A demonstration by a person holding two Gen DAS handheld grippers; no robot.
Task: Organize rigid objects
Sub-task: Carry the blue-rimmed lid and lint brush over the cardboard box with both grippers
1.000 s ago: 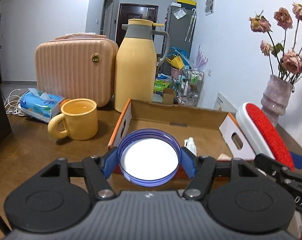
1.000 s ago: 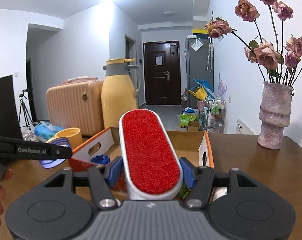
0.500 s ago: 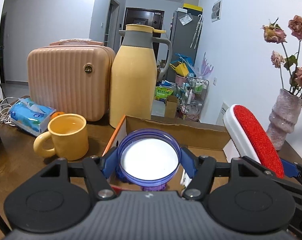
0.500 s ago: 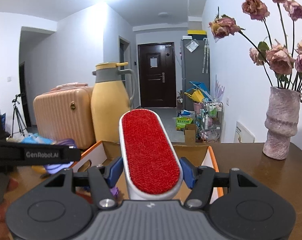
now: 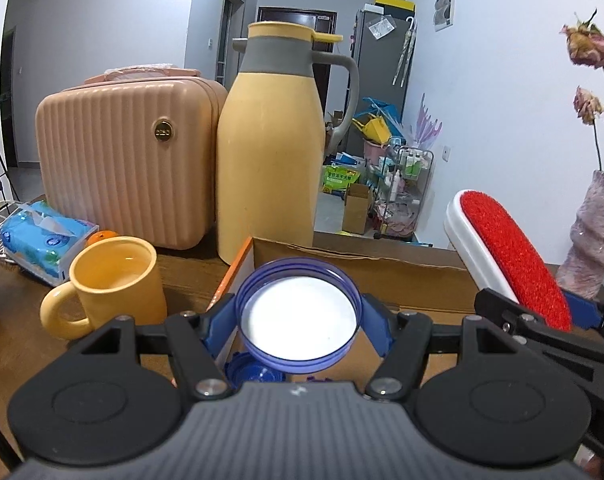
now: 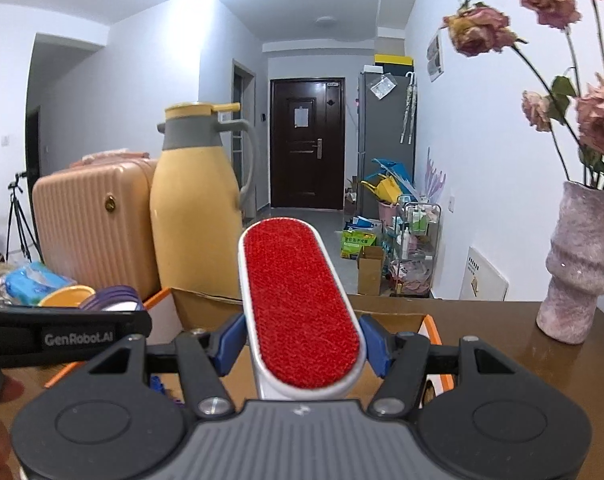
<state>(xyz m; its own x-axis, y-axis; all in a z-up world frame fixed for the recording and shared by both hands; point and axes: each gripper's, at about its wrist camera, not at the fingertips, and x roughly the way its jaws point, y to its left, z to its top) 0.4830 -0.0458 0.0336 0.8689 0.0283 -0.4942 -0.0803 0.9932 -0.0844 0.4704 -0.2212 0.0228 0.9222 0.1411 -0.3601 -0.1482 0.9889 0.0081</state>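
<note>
My left gripper (image 5: 298, 322) is shut on a round blue lid (image 5: 298, 316) with a white inside, held above the near left corner of the open cardboard box (image 5: 381, 264). My right gripper (image 6: 300, 344) is shut on a red-and-white lint brush (image 6: 298, 300), held above the same box (image 6: 397, 314). In the left wrist view the brush (image 5: 509, 256) shows at the right. In the right wrist view the lid (image 6: 114, 298) shows at the left edge. Small blue items (image 5: 246, 372) lie in the box below the lid.
A yellow mug (image 5: 114, 280) stands left of the box. A yellow thermos jug (image 5: 270, 140), a peach vanity case (image 5: 130, 156) and a tissue pack (image 5: 42, 236) stand behind. A pink vase (image 6: 577, 264) of dried roses stands on the table at the right.
Both grippers have risen and tilted up, still holding lid and brush. The box now sits lower in both views and less of its inside shows.
</note>
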